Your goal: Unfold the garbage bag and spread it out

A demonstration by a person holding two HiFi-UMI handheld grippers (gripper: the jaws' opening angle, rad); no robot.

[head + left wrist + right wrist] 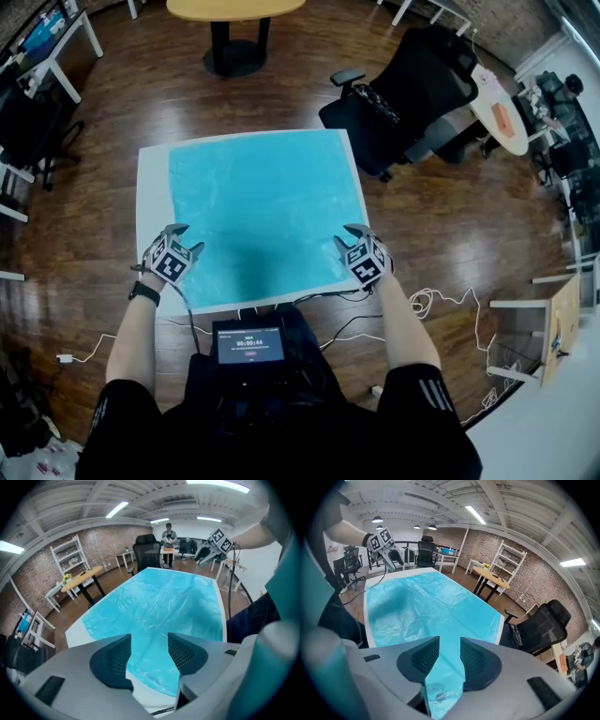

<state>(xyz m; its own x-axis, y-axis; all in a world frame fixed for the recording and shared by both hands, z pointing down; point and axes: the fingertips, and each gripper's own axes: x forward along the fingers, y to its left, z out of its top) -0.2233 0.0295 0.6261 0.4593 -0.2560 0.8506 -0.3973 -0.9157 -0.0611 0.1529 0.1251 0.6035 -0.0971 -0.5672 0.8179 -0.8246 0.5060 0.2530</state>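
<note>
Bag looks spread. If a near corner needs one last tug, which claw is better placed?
Right, narrowly. The right claw stands open with the garbage bag filling its gap; the left claw, also open, straddles the bag's edge and bare table.

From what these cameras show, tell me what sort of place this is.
Most likely an open office or lab workspace: a black swivel chair, a wood-topped table, and white shelving against a brick wall.

A black office chair [422, 89] stands beside the white table [152, 192].
</note>
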